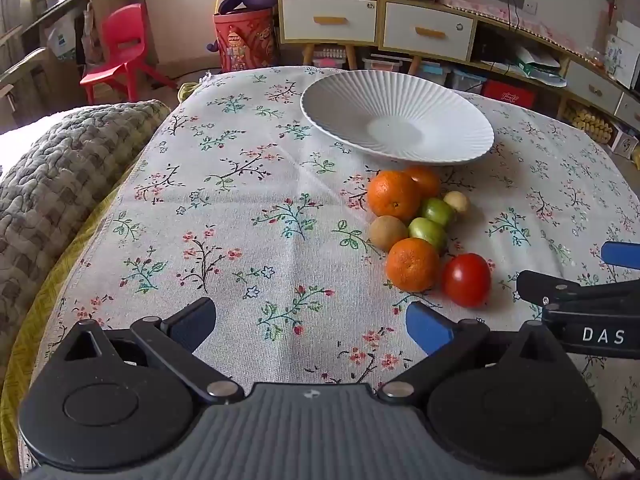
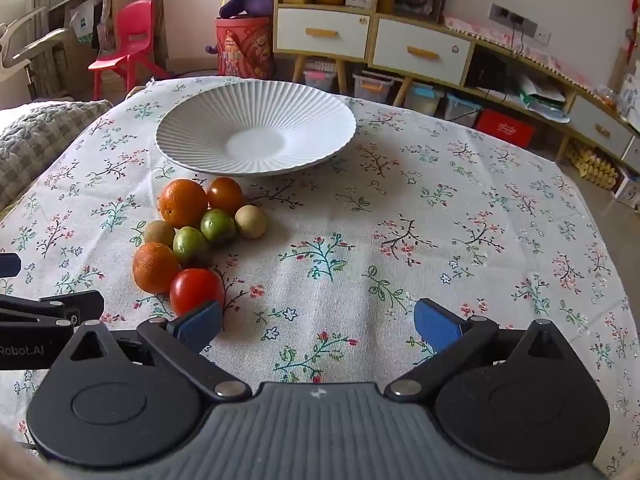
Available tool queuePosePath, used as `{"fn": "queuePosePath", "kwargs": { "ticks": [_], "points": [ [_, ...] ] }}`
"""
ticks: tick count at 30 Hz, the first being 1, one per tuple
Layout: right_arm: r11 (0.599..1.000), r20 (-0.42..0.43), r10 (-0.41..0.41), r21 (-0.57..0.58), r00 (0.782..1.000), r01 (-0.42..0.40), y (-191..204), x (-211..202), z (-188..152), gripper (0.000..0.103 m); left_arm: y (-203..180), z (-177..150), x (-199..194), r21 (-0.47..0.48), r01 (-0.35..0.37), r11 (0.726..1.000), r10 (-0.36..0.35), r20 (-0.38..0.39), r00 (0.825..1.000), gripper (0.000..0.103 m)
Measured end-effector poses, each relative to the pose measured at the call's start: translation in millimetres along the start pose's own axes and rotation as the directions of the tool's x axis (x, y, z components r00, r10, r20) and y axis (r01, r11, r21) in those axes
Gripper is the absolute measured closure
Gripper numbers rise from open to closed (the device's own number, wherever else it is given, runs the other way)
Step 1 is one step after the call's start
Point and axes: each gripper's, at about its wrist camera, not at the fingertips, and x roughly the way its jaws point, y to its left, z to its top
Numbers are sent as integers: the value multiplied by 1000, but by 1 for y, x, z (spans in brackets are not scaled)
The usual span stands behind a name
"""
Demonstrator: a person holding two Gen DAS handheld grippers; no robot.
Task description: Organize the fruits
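Your left gripper (image 1: 311, 326) has a ribbed grey body, two black round housings, black link arms with silver pins, and blue pads (image 1: 427, 327). Your right gripper (image 2: 318, 326) is built alike; its side reads "DAS", and the left's reads "Robot.AI".

Two low forward views, shared plate (image 1: 396, 120)

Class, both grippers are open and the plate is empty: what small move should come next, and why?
Probably ease the right gripper leftward and forward around the red tomato. It is the nearest fruit, just past that gripper's left finger pad, and every fruit lies on the cloth short of the empty white plate.
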Motion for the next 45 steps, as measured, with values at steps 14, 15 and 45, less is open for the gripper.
{"fn": "queuePosePath", "kwargs": {
  "ticks": [14,15,45],
  "points": [
    [1000,-10,-14,7,1000,14,1,3,-2,0,-1,-1,1,20,-15,1000,15,2,1000,11],
    [1000,-12,-13,0,1000,13,2,1,-2,0,-2,0,1,22,-14,1000,14,3,1000,11],
    [998,-7,-46,-37,999,46,6,4,-3,0,-1,-2,-2,23,1,1000,-1,13,1000,11]
  ]
}}
